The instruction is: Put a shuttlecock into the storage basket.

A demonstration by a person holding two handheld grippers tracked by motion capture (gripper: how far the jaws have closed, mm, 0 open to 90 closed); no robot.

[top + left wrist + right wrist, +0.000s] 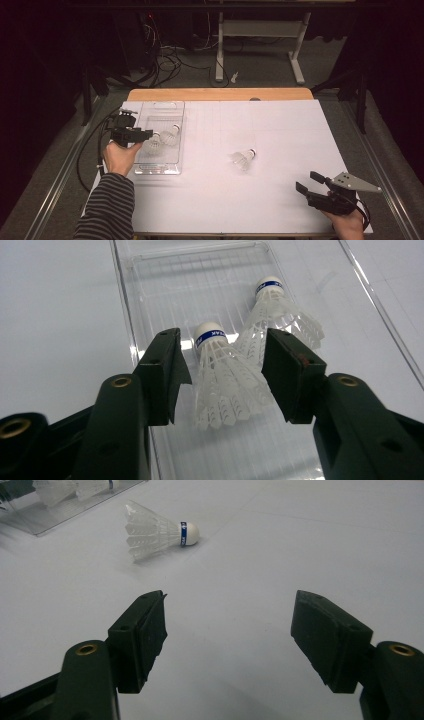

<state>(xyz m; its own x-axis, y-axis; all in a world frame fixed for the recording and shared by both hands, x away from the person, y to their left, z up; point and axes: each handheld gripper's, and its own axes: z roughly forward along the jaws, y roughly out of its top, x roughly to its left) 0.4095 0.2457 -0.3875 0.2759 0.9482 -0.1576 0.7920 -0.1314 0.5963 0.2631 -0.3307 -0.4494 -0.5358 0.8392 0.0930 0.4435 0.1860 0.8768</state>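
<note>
White feather shuttlecock [225, 385] between the black jaws, blue band round its white cork; the tray [165, 290] is clear, ribbed plastic. The counter [280, 140] is white with a wooden edge. The sleeve [107, 207] has dark-and-grey stripes.

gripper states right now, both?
Left gripper: open, shuttlecock between the jaws in the clear tray, not gripped.
Right gripper: open, empty.

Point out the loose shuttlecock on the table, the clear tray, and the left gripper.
loose shuttlecock [244, 158]: high view, on its feather skirt.
clear tray [162, 105]: high view, on its far rim.
left gripper [222, 377]: left gripper view, midway between its fingertips.
</note>
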